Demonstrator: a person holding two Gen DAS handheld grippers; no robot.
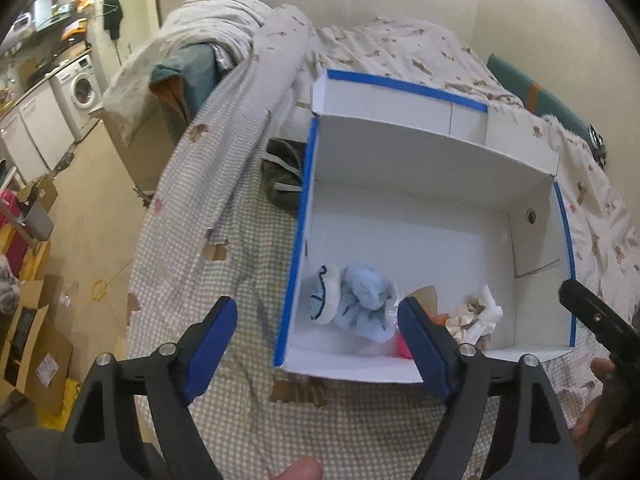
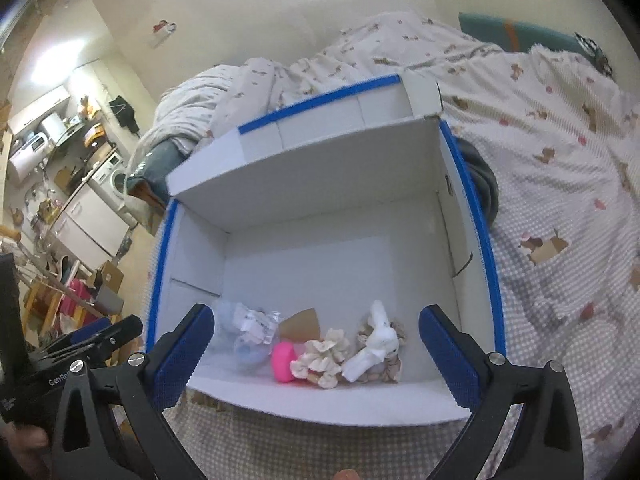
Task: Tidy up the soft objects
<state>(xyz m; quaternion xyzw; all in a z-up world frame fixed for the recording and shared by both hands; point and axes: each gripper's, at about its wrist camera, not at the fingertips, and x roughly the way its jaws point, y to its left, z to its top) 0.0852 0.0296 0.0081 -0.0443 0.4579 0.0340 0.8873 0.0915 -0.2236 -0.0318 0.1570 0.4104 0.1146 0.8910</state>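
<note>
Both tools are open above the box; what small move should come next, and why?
Probably lift both tools away. The left tool and right tool hold nothing, and the blue plush, pink item and cream scrunchie already lie inside the white box.

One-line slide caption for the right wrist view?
Open right gripper hovers above a white box on the bed, soft toys clustered along its near wall.

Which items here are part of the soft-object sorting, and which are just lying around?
Job:
white box
blue plush
pink item
cream scrunchie
white plush

Lying about:
checked bedding
dark shoe
washing machine
</note>
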